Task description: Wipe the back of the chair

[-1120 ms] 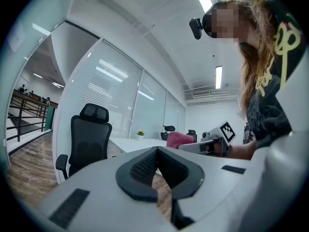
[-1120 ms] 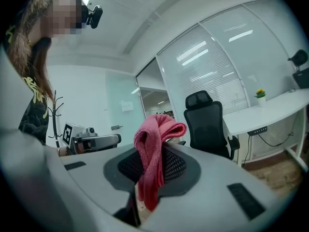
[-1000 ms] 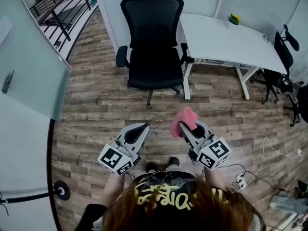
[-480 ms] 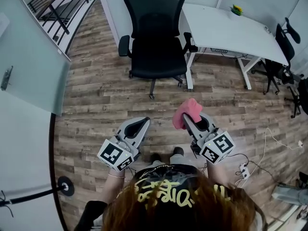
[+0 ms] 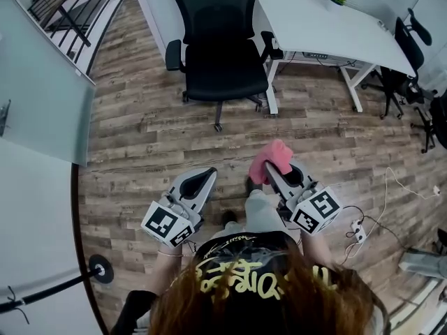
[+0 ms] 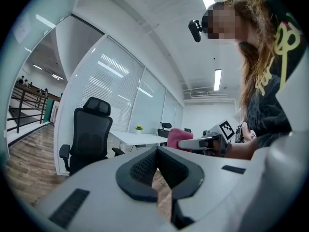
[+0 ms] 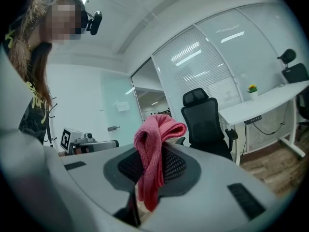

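The black chair (image 5: 216, 68) stands well ahead of both grippers, seat facing them. The left gripper (image 5: 201, 181) holds nothing, its jaws seemingly pressed together. The right gripper (image 5: 271, 176), just beside it, clamps a pink cloth (image 5: 272, 159).

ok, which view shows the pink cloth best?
Right gripper view: the cloth sits close and centred, pinched between the right gripper's jaws. Head view shows only a pink bunch at that gripper's tip; left gripper view shows a small, distant patch.
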